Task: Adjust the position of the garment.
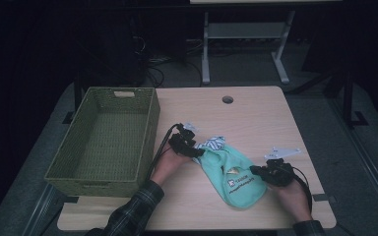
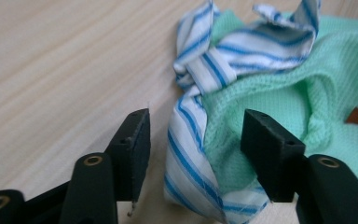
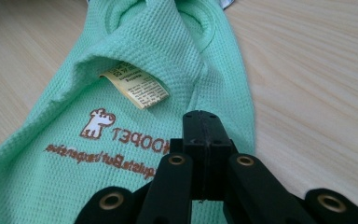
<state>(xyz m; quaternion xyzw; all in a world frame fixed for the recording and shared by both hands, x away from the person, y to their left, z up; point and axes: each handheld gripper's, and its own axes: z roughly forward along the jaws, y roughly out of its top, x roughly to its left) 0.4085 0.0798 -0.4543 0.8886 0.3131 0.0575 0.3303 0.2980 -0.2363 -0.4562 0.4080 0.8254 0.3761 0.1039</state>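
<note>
The mint-green garment (image 1: 232,176) lies flat on the worktop (image 1: 256,118), right of centre, between the two hand-held grippers. Its waffle-knit face carries a dog logo and brown lettering, which read mirrored in the right gripper view; a yellow care label (image 3: 135,88) folds out of an opening, its small print too fine to read. A blue-and-white striped collar section (image 2: 200,70) is bunched at the garment's far left end; the crumpling hides how it joins the green fabric.

The left hand-held gripper (image 2: 196,140) sits at that striped end with its jaws apart. Striped and green fabric stands between the fingers (image 2: 137,144), and a gap shows on the left side; whether the right finger touches the cloth cannot be determined. The lower edge of the left gripper view cuts off the fabric.

The right hand-held gripper (image 3: 206,140) rests at the garment's right edge with its jaws together. The closed jaws hide any fabric that may be pinched between them, so a grip cannot be confirmed.

A green woven basket (image 1: 147,118) stands on the worktop's left side, just beside the left hand (image 1: 167,164). The surroundings beyond the worktop are dark and hard to make out
</note>
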